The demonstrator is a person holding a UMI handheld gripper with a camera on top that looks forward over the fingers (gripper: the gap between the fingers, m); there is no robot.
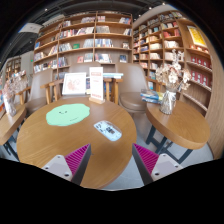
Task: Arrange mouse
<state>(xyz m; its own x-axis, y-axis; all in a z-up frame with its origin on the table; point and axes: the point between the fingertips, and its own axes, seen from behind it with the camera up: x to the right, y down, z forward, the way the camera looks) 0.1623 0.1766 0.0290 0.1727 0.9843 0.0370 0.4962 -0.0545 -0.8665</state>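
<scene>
Bookshelves (pixel 95 40), the largest item: they line the far walls, packed with books and a few covers facing out. Round wooden table (pixel 50 140), directly ahead of my fingers and reaching under them; pale top, mostly bare. Second round wooden table (pixel 185 125), off to the right and apart from the first, carrying a vase of flowers (pixel 170 85). Upholstered chairs (pixel 132 88), set between the two tables and the shelves. Upright display cards (pixel 82 83), standing beyond the near table's far edge. Green mat (pixel 67 114), a rounded shape lying on the far half of the near table. Mouse (pixel 108 129), a small pale object on a dark rectangular pad (pixel 108 133), lying on the near table to the right of the green mat and well beyond my fingertips; I cannot make out its detail. My gripper (pixel 112 160): jaws spread wide, holding nothing, magenta pads (pixel 76 157) facing inward with bare tabletop showing between them.
</scene>
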